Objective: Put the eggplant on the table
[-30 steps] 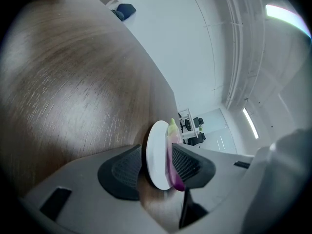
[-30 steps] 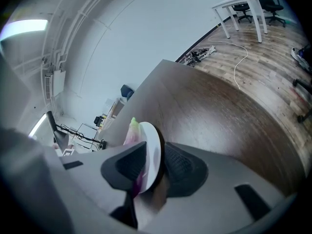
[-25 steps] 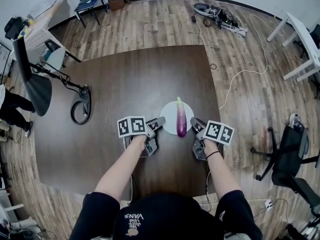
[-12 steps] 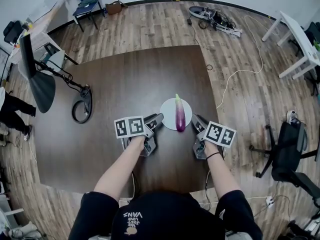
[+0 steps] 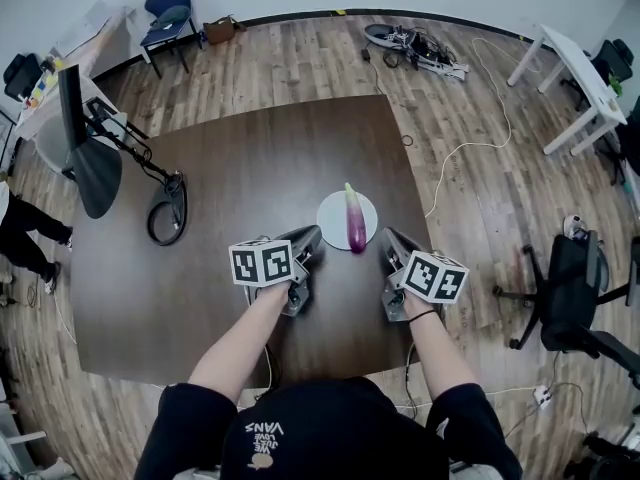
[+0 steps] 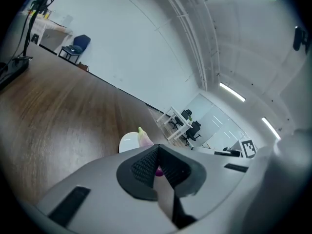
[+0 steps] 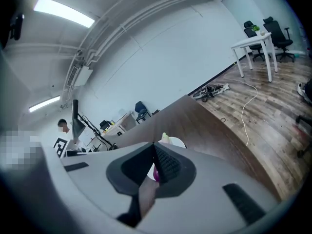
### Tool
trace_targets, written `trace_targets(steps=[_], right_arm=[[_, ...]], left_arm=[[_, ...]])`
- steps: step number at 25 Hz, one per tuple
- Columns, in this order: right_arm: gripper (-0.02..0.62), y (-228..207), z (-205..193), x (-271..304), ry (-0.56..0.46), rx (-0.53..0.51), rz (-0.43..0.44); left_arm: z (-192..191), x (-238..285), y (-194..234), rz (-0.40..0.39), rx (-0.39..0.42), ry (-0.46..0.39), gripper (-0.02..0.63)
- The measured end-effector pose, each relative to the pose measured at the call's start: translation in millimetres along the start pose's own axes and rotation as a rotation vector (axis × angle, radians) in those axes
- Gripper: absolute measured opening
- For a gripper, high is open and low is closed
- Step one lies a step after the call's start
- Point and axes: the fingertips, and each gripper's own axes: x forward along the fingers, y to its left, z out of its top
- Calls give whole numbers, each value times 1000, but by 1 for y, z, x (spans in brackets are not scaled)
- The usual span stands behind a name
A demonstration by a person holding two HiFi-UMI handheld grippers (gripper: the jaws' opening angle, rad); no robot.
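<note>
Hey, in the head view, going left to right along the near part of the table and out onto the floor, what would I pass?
In order: left gripper, whose jaws have just closed with nothing between them → eggplant → right gripper → black office chair on the floor.

We are counting one eggplant point(image 5: 354, 221), one white plate point(image 5: 333, 218), one dark table point(image 5: 240, 168) and two grippers: the left gripper point(image 5: 312, 236) at eight o'clock of the plate, the right gripper point(image 5: 385, 238) at four. We are also counting one blue chair point(image 5: 165, 8) at eleven o'clock.
</note>
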Motion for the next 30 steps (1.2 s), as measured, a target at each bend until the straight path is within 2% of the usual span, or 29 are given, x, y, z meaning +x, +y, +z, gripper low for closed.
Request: trace_targets(steps=[5, 10, 14, 23, 27, 30], right_arm=[[18, 20, -5, -26, -30, -113, -28], [18, 38, -25, -50, -41, -125, -35], [18, 52, -41, -67, -63, -143, -47], [18, 99, -67, -115, -151, -283, -100], [18, 110, -83, -137, -182, -300, -130], [18, 117, -97, -150, -195, -296, -138]], left_arm=[[-5, -26, -25, -22, 94, -44, 11], [-16, -60, -42, 1, 215, -70, 11], [-28, -83, -49, -6, 248, -85, 11], [-50, -138, -75, -44, 342, -135, 11], [-63, -158, -84, -52, 416, -153, 11], [-76, -173, -87, -60, 438, -162, 11]])
